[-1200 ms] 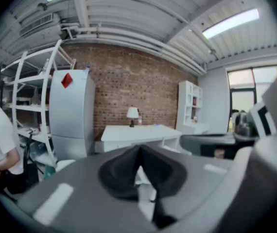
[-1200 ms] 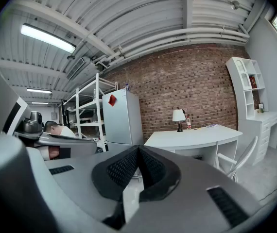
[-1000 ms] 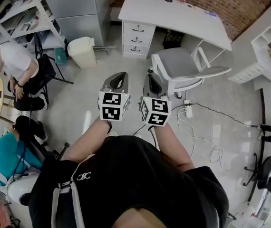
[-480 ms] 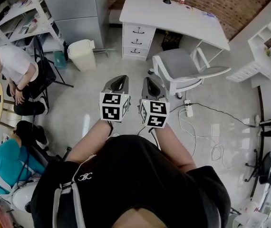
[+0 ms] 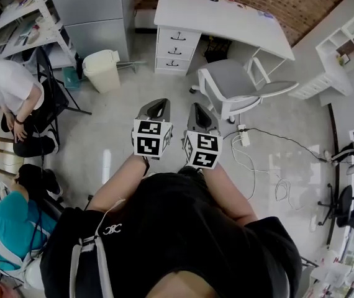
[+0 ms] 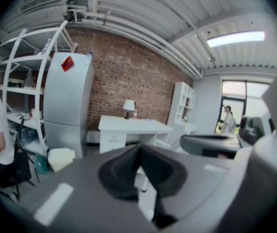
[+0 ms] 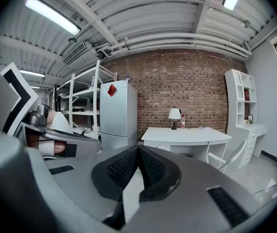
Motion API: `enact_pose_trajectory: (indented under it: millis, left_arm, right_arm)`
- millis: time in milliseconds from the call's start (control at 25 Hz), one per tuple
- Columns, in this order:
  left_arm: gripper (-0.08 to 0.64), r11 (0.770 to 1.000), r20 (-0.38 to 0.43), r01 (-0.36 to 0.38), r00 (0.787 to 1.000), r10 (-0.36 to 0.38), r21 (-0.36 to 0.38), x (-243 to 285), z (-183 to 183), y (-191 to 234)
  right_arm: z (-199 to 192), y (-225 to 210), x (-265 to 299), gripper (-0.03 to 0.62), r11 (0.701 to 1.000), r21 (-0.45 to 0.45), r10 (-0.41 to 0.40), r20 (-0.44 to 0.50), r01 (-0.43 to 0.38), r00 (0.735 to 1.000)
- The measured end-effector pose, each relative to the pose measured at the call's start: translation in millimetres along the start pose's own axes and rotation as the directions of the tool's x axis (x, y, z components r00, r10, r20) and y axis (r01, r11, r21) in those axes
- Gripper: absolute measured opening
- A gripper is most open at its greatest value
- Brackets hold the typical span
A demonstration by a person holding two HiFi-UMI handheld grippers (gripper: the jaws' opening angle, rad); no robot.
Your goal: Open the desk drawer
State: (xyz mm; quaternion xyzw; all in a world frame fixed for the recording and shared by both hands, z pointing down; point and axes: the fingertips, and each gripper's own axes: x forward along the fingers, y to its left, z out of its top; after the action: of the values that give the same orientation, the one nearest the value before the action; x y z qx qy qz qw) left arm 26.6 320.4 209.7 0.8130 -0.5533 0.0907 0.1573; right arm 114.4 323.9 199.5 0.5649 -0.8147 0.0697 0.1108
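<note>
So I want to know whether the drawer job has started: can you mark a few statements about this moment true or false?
1. The three desk drawers are all closed. True.
2. The left gripper is clamped on a drawer handle. False: its jaws are together on nothing, well short of the desk.
3. A grey chair stands by the desk, to the right of the drawers. True.
4. The right gripper has its jaws wide apart. False: they are together and empty.
5. The waste bin sits on the desk. False: it stands on the floor, left of the drawers.
</note>
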Motion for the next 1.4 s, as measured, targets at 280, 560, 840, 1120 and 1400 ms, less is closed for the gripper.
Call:
enact_pose_trajectory:
  millis: [280, 560, 840, 1120, 1400]
  left_arm:
    - [-0.002, 1.0, 0.0, -0.015, 1.0, 0.015, -0.012, -0.5, -4.9, 18.1]
    - [-0.002, 0.999, -0.02, -0.04, 0.999, 0.04, -0.015, 25.4, -3.8, 40.6]
    - [-0.002, 0.998, -0.036, -0.055, 0.998, 0.055, 0.009, 93.5, 11.2, 62.5]
    - [-0.002, 0.997, -0.069, -0.075, 0.995, 0.075, 0.01, 189.0, 38.5, 76.3]
    - [-0.002, 0.995, -0.111, -0.104, 0.989, 0.102, -0.012, 276.8, 64.6, 94.3]
  right_arm:
    - [-1.3, 5.1, 14.6, -0.002, 1.0, -0.001, 0.0, -0.007, 0.0, 1.0]
    - [-0.7, 1.3, 50.3, -0.002, 0.999, 0.0, 0.035, -0.007, -0.035, 0.999]
    - [4.8, -33.3, 123.7, -0.002, 0.999, 0.023, 0.045, 0.003, -0.045, 0.999]
    - [17.6, -91.6, 208.4, -0.002, 0.998, 0.04, 0.056, -0.015, -0.055, 0.998]
    - [34.7, -138.9, 294.8, -0.002, 0.995, 0.025, 0.098, -0.045, -0.097, 0.994]
